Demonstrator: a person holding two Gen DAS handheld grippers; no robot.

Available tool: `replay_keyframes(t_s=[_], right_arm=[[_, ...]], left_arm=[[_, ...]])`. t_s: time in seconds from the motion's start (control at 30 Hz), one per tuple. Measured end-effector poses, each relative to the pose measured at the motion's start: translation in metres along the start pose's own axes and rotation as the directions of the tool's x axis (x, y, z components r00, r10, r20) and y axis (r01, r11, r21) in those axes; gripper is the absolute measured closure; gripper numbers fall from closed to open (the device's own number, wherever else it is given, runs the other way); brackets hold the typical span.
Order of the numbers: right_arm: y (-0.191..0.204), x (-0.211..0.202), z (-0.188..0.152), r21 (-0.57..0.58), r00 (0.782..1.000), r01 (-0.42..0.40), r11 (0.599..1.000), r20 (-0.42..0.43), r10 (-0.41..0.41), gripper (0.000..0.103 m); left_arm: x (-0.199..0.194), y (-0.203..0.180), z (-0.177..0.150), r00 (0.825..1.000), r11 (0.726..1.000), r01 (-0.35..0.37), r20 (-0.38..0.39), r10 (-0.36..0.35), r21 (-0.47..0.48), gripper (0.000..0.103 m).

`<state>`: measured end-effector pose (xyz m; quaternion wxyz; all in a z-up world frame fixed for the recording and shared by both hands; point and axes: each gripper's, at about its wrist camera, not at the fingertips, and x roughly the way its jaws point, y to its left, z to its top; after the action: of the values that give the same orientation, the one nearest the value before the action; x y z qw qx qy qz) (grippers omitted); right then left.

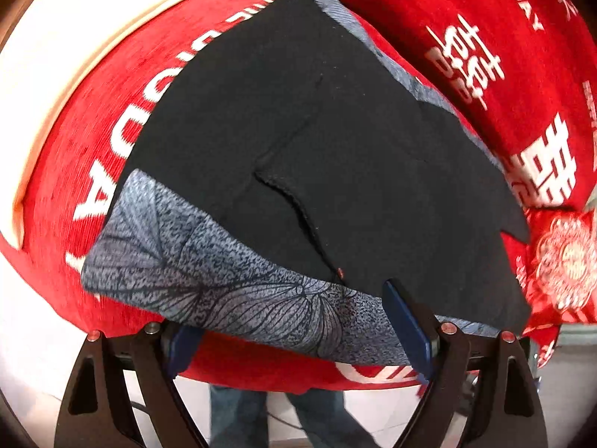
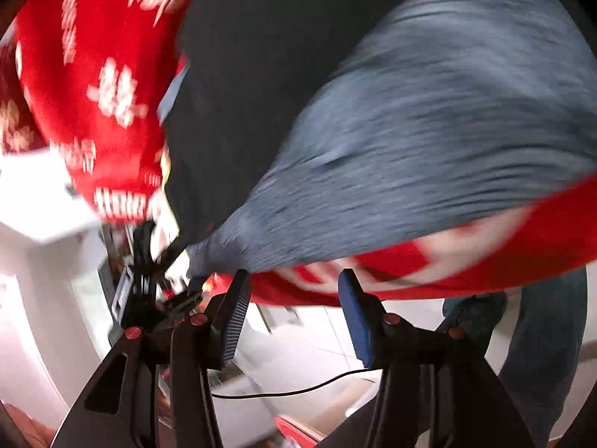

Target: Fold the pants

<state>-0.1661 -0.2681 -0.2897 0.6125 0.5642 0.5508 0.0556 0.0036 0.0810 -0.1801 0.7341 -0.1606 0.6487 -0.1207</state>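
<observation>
Black pants (image 1: 335, 149) with a grey-blue leaf-print band (image 1: 209, 280) lie spread on a red cloth (image 1: 93, 130) printed with white characters. My left gripper (image 1: 287, 308) stands wide at the band's near edge. The cloth edge lies over its left pad, and its right pad sits on top of the fabric, with neither pressing. In the blurred right wrist view the pants (image 2: 410, 130) fill the upper right. My right gripper (image 2: 294, 274) is open just short of the red cloth's edge (image 2: 485, 261), with nothing between its fingers.
A cream cushion (image 1: 56, 56) lies at the far left and a red cushion with a white medallion (image 1: 559, 261) at the right. A person's jeans-clad legs (image 1: 238, 418) stand below the surface's edge. A black cable (image 2: 298, 388) runs over the pale floor.
</observation>
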Motion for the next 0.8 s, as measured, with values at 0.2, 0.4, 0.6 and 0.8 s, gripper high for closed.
replay_keyframes(t_s=[0.2, 0.4, 0.6, 0.8], right_arm=[[-0.034, -0.016, 0.004, 0.154, 0.962, -0.258, 0.954, 0.137, 0.238, 0.051], [-0.036, -0.010, 0.000, 0.263, 0.948, -0.284, 0.922, 0.218, 0.230, 0.096], [0.055, -0.043, 0.026, -0.055, 0.985, -0.077, 0.996, 0.149, 0.084, 0.096], [0.140, -0.062, 0.087, -0.302, 0.995, -0.019, 0.953, 0.083, 0.046, 0.096]], left_arm=[[0.006, -0.008, -0.002, 0.999, 0.997, -0.042, -0.027, 0.044, 0.062, 0.041], [-0.002, -0.003, 0.004, 0.998, 0.997, -0.057, -0.028, 0.059, 0.060, 0.075], [-0.043, -0.022, 0.013, 0.997, 0.998, -0.049, 0.058, 0.046, 0.046, 0.075], [-0.076, -0.057, 0.066, 0.987, 1.000, 0.003, 0.159, -0.008, 0.031, 0.075]])
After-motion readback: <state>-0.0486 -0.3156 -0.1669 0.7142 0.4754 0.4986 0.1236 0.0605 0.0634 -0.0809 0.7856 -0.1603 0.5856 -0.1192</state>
